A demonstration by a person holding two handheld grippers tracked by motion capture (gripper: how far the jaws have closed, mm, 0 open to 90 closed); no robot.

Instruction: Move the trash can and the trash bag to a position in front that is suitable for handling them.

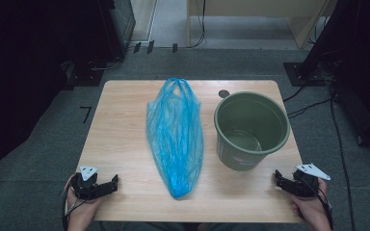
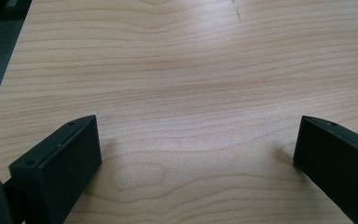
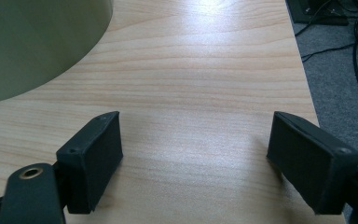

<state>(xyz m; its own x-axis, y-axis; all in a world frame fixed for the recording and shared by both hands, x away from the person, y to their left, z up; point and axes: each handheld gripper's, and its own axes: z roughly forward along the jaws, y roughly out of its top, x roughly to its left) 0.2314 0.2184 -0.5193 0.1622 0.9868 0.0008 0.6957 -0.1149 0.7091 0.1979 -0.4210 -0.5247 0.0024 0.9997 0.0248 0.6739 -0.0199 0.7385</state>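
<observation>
1 blue bag (image 1: 175,137) and 1 green bucket (image 1: 250,129) lie on 1 table (image 1: 120,139). 2 grippers, left gripper (image 1: 107,186) and right gripper (image 1: 280,180), have jaws spread, pinching nothing; bag lies between them, bucket just ahead of right jaws.

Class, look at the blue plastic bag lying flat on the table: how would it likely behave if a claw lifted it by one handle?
The blue bag looks thin and crinkled, so it would probably droop and stretch. It lies flat, seemingly empty, so likely very light.

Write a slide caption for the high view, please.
Crumpled blue plastic bag lies lengthwise on a wooden table beside an empty green plastic bucket; open left gripper and right gripper wait at near corners.
</observation>
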